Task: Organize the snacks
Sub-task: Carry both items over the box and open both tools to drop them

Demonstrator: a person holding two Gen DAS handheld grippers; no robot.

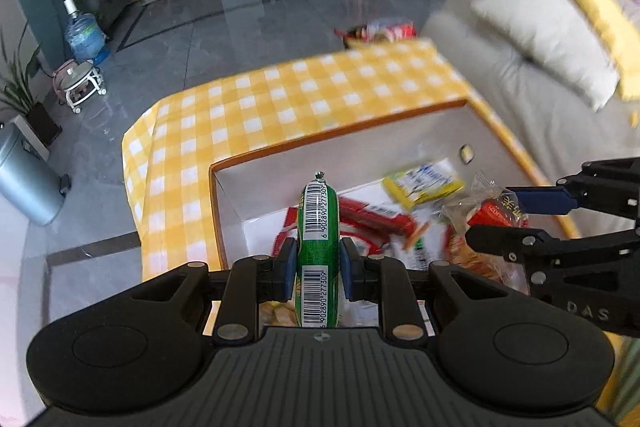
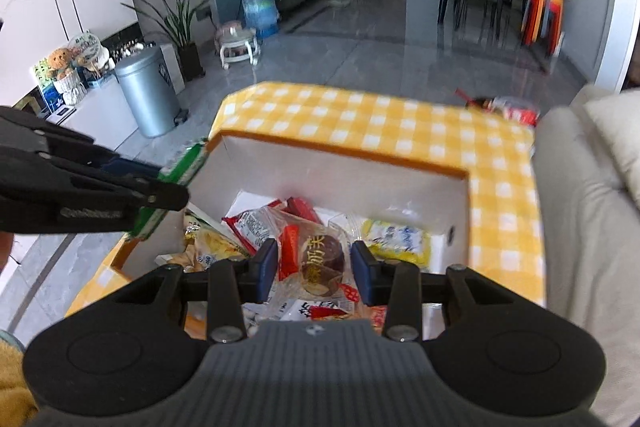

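My left gripper (image 1: 318,263) is shut on a green stick-shaped snack (image 1: 318,223) with barcodes, held upright over the near left part of a white box with an orange rim (image 1: 340,137). In the right wrist view that gripper (image 2: 176,183) and its green snack (image 2: 188,163) hang over the box's left wall (image 2: 208,163). My right gripper (image 2: 314,261) is shut on a clear-wrapped brown pastry (image 2: 320,259) with a red label, above the box's snack pile. From the left wrist, the right gripper (image 1: 496,217) shows at the right edge. A yellow packet (image 1: 424,183) and a red packet (image 1: 376,217) lie in the box.
The box sits on a table with a yellow checked cloth (image 1: 280,99). A red snack bag (image 1: 380,29) lies at the table's far edge. A grey sofa with a pillow (image 1: 548,31) is to the right, and a metal bin (image 2: 148,95) stands on the floor to the left.
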